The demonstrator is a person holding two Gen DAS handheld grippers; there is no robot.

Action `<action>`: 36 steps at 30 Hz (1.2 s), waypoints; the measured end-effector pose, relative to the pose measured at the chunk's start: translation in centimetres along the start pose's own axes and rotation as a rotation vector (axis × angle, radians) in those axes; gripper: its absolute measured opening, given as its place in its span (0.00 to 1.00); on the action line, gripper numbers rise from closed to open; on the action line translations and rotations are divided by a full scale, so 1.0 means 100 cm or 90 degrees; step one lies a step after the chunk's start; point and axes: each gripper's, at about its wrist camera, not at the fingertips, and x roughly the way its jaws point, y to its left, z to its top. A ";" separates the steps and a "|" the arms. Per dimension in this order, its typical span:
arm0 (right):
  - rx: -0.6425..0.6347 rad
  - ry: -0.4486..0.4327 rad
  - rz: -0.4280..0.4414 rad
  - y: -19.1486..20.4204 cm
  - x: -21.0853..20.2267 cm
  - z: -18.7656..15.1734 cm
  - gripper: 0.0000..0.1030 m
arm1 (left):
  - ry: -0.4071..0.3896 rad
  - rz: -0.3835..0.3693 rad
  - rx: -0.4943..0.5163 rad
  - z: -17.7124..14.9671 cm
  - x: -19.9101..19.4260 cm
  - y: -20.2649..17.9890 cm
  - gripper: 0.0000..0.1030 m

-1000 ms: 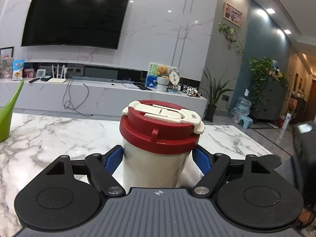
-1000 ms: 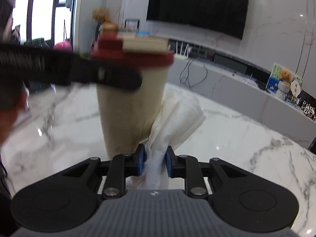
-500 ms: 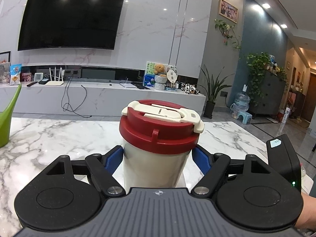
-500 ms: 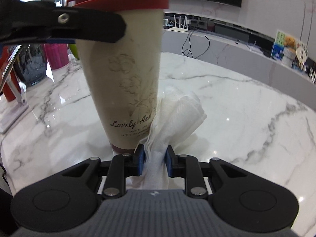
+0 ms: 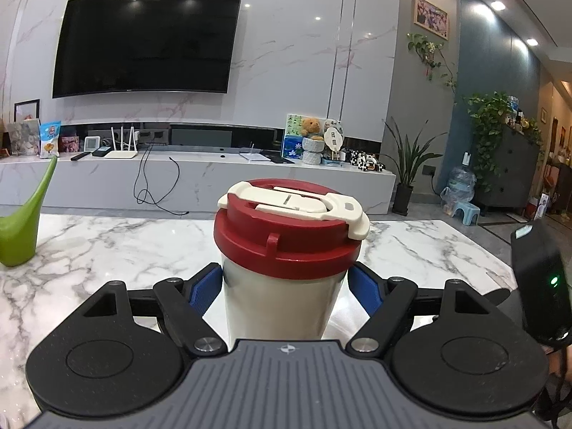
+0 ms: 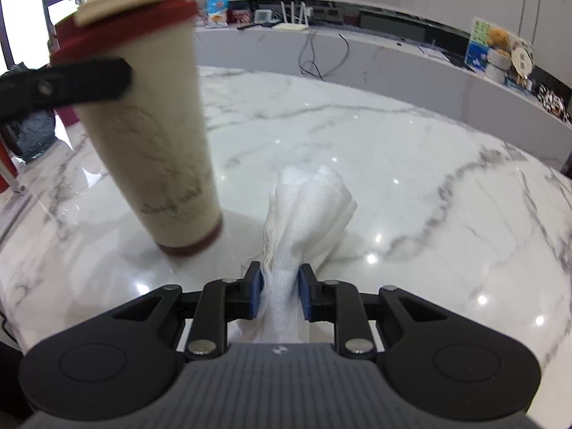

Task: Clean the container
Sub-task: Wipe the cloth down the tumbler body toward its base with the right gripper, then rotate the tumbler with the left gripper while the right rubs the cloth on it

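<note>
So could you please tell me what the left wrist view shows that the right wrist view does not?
Only the left wrist view shows the cup's cream flip latch from above and the green watering can. Only the right wrist view shows the white cloth clamped in the right tongs and the cup's base. Both show the cup, gripped by the left tongs, over the marble table.

Cup (image 5: 282, 307): cream body w/ faint grey floral line art + dark script, dark red base band. Lid (image 5: 286, 239) dark red, cream flip latch on top. Cloth (image 6: 307, 214) plain white. Both grippers black w/ blue pads (image 5: 202, 291), grey ribbed housing. Table (image 6: 429, 164) white marble, grey veins, glossy. Watering can (image 5: 21, 228) lime green. TV (image 5: 143, 39) black; wall behind it pale marble, pinkish veins.
</note>
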 end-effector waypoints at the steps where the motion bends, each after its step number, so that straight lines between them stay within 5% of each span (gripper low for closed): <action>1: 0.004 -0.001 0.000 -0.001 0.001 -0.003 0.26 | 0.000 0.002 0.001 0.000 0.000 -0.001 0.74; 4: 0.021 -0.018 -0.002 -0.003 0.005 -0.009 0.29 | -0.001 0.007 0.003 0.000 -0.001 -0.003 0.74; 9: 0.060 -0.057 -0.021 -0.001 0.009 -0.018 0.49 | -0.008 0.037 -0.007 -0.005 -0.004 -0.013 0.77; 17: 0.058 -0.074 -0.055 0.016 0.022 -0.020 0.48 | -0.032 0.137 -0.012 -0.010 -0.003 -0.046 0.79; 20: 0.053 -0.079 -0.060 0.015 0.022 -0.021 0.38 | -0.043 0.159 0.002 -0.010 -0.004 -0.054 0.79; 24: 0.051 -0.086 -0.045 0.011 0.019 -0.017 0.26 | -0.047 0.158 0.009 -0.011 -0.004 -0.055 0.78; 36: -0.006 -0.229 -0.018 0.003 -0.029 0.011 0.26 | -0.025 0.042 0.039 -0.004 -0.005 -0.021 0.72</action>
